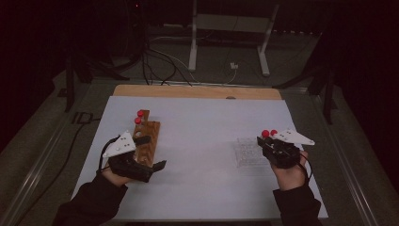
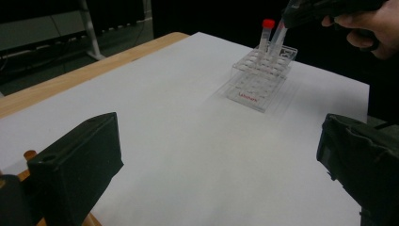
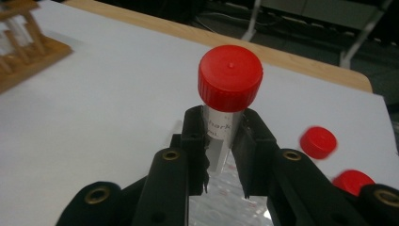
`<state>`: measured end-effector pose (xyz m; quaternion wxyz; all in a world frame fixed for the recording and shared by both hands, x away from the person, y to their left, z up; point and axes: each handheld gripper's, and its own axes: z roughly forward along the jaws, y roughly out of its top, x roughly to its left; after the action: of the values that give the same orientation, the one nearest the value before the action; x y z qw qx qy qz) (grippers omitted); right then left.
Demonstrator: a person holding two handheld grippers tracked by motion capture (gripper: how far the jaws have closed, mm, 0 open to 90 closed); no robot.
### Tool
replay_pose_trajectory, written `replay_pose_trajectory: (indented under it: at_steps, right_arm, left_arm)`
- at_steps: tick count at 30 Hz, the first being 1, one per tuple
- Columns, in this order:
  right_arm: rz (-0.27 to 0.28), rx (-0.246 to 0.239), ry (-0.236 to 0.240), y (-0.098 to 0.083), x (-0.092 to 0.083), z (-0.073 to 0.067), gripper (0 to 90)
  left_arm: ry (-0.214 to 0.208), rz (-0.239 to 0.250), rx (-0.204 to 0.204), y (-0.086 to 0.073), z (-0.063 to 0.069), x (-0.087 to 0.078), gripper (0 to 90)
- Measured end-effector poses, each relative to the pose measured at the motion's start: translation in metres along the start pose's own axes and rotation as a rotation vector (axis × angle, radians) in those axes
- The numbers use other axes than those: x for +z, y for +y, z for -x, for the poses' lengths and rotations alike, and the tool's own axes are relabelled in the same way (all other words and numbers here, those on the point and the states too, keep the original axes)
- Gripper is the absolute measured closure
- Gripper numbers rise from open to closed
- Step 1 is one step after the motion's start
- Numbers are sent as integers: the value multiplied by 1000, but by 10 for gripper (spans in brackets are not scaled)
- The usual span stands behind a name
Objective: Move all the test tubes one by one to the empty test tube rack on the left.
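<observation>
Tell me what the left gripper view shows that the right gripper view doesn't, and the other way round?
Left gripper view alone: the whole clear plastic tube rack on the white table sheet, and the right hand-held gripper pinching a tube above it, seen from outside.

Right gripper view alone: a close look at that red-capped clear plastic tube clamped between the jaws, and the wooden tube rack at far left.

Both: the white sheet, the table's wooden edge and red-capped tubes.
</observation>
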<state>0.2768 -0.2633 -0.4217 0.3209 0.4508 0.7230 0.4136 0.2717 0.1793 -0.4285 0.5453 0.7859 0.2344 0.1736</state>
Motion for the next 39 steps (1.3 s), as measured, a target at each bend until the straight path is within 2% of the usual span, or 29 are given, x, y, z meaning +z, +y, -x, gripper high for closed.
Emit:
replay_pose_trajectory:
  at_steps: [10,18,22,30,32,39]
  right_arm:
    - [39,-38,101,13,-10,-28,747]
    - [32,-71,163,13,-6,-48,746]
    - [23,-88,185,11,-3,-57,746]
    - [-17,-118,244,1,8,-74,746]
    - [-29,-128,258,-2,11,-78,746]
    - [-62,-161,314,-11,18,-96,746]
  left_arm:
    - [-26,4,-15,2,2,2,12]
    - [-51,10,-14,4,8,7,12]
    - [-63,6,2,6,14,10,12]
    - [-114,2,35,15,30,20,12]
    - [-147,3,35,18,34,23,13]
    - [-198,-3,71,27,50,37,16]
